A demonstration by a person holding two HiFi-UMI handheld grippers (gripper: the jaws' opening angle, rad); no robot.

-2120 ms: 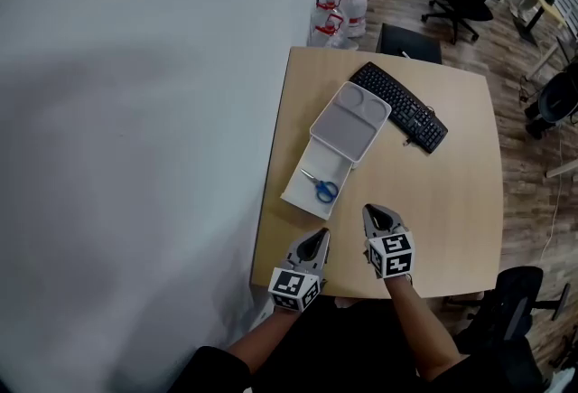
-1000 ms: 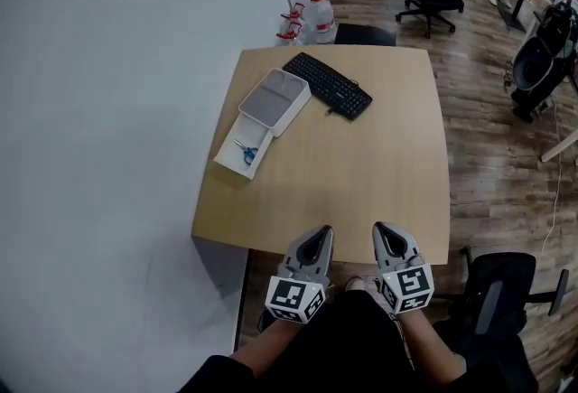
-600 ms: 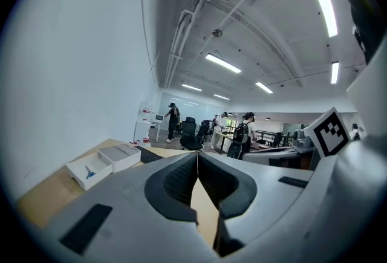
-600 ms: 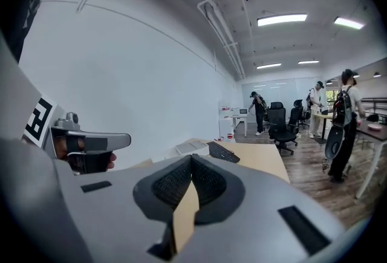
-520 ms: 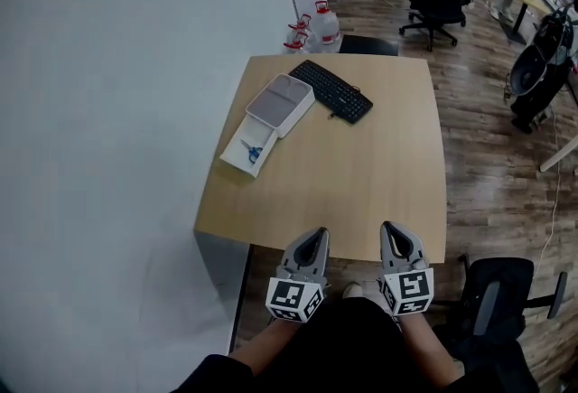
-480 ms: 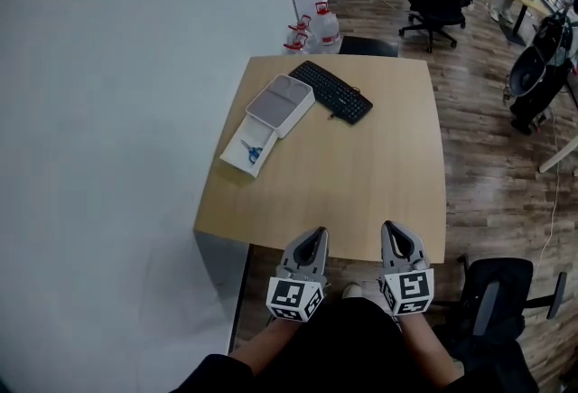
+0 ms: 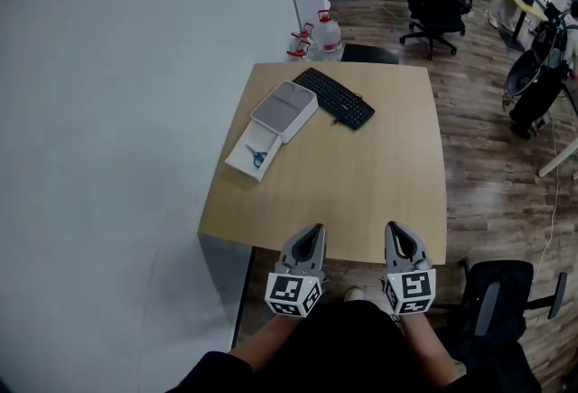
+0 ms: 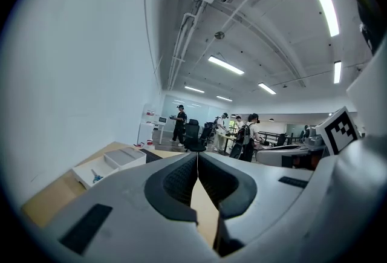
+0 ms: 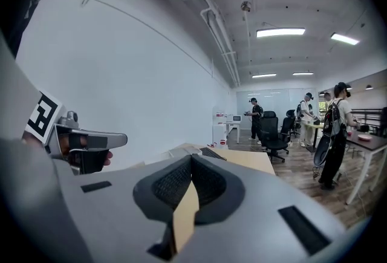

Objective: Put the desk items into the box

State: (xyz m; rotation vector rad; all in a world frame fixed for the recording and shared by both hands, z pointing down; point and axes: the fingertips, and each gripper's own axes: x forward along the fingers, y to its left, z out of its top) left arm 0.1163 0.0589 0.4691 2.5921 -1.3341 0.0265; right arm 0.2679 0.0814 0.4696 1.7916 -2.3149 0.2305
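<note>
Hovering left gripper (image 7: 313,229): my jaws pressed together, nothing between them, at the desk's near edge.
Right gripper (image 7: 396,227): my jaws pressed together too, empty, beside the left.
Desk (image 7: 361,192): wooden, square.
Box (image 7: 242,167): white, open, at the desk's far left, well apart from both grippers.
Scissors (image 7: 258,157): 1 blue-handled pair, inside the box.
Tray (image 7: 284,109): grey, overlapping the box's far end.
Keyboard (image 7: 337,98): black, just beside the tray.
</note>
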